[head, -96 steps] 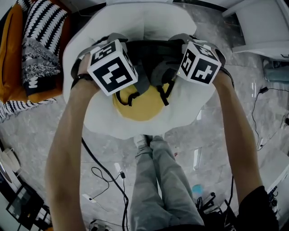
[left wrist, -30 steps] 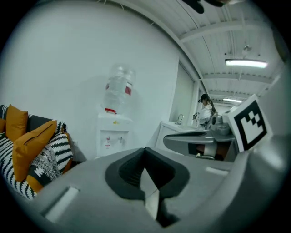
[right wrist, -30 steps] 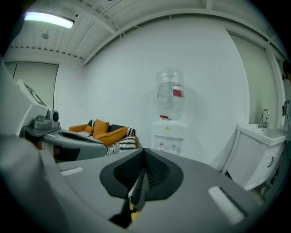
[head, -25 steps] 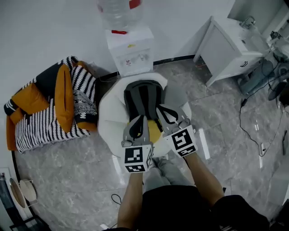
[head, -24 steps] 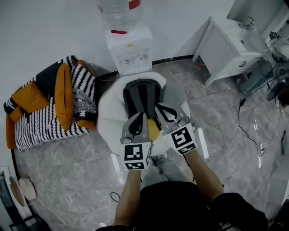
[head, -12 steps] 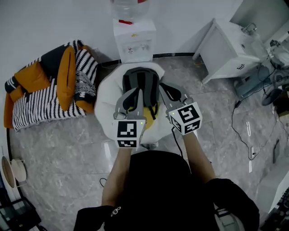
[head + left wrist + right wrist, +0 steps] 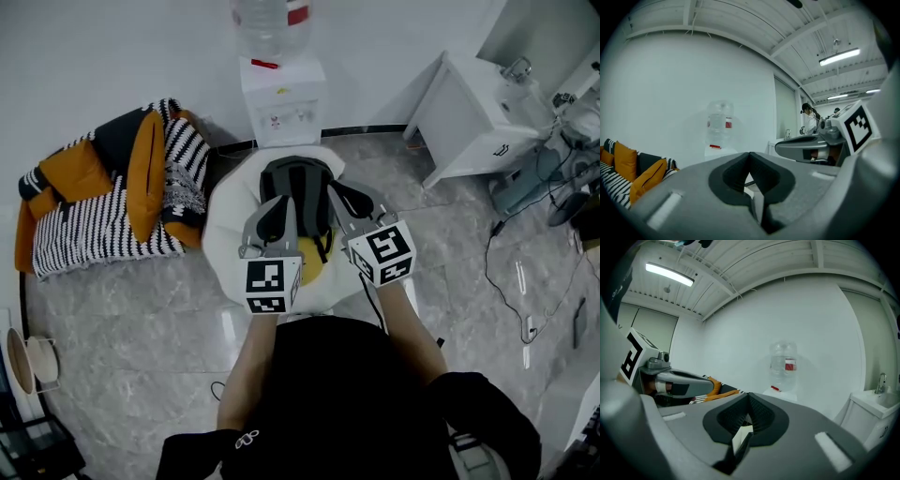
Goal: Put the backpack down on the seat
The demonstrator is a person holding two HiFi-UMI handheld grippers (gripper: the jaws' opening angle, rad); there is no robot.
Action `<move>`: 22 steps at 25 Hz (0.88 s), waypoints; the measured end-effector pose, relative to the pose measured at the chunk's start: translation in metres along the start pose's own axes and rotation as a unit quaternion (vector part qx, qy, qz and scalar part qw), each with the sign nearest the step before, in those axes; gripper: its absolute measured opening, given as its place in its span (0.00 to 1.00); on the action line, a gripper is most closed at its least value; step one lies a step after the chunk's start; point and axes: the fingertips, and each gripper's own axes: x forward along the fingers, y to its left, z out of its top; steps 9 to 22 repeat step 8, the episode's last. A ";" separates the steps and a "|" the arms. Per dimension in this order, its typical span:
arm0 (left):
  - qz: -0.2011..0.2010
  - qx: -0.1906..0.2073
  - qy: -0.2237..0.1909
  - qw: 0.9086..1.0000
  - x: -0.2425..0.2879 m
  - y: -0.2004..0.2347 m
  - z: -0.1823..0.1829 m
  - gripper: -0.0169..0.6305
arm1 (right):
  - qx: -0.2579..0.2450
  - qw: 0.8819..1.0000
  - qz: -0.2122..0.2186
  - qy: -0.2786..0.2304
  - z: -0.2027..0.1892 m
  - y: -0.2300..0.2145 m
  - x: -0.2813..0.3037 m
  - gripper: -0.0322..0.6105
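Note:
The grey and black backpack (image 7: 300, 190) lies on the round white seat (image 7: 223, 230), its top toward the wall, with a yellow cushion (image 7: 315, 261) showing at its near end. Both grippers hover above the seat's front, clear of the bag. My left gripper (image 7: 278, 202) is shut with nothing in it, and so is my right gripper (image 7: 341, 193). In the left gripper view the jaws (image 7: 750, 154) meet and face the wall. The right gripper view shows the same closed jaws (image 7: 748, 395).
A water dispenser (image 7: 281, 98) stands against the wall behind the seat. To the left is a striped sofa with orange cushions (image 7: 103, 206). A white cabinet (image 7: 469, 112) stands at the right, with cables (image 7: 511, 272) on the marble floor.
Since the earliest frame the grippers have come off the backpack and risen far above the seat. Over the last second they stay shut and drift slightly; the backpack lies still.

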 end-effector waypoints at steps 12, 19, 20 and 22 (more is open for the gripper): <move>-0.008 0.004 -0.001 1.000 0.015 -0.012 0.008 0.02 | -0.007 1.000 0.004 -0.009 0.010 -0.014 -0.001 0.06; -0.008 0.004 -0.001 1.000 0.015 -0.012 0.008 0.02 | -0.007 1.000 0.004 -0.009 0.010 -0.014 -0.001 0.06; -0.008 0.004 -0.001 1.000 0.015 -0.012 0.008 0.02 | -0.007 1.000 0.004 -0.009 0.010 -0.014 -0.001 0.06; -0.008 0.004 -0.001 1.000 0.015 -0.012 0.008 0.02 | -0.007 1.000 0.004 -0.009 0.010 -0.014 -0.001 0.06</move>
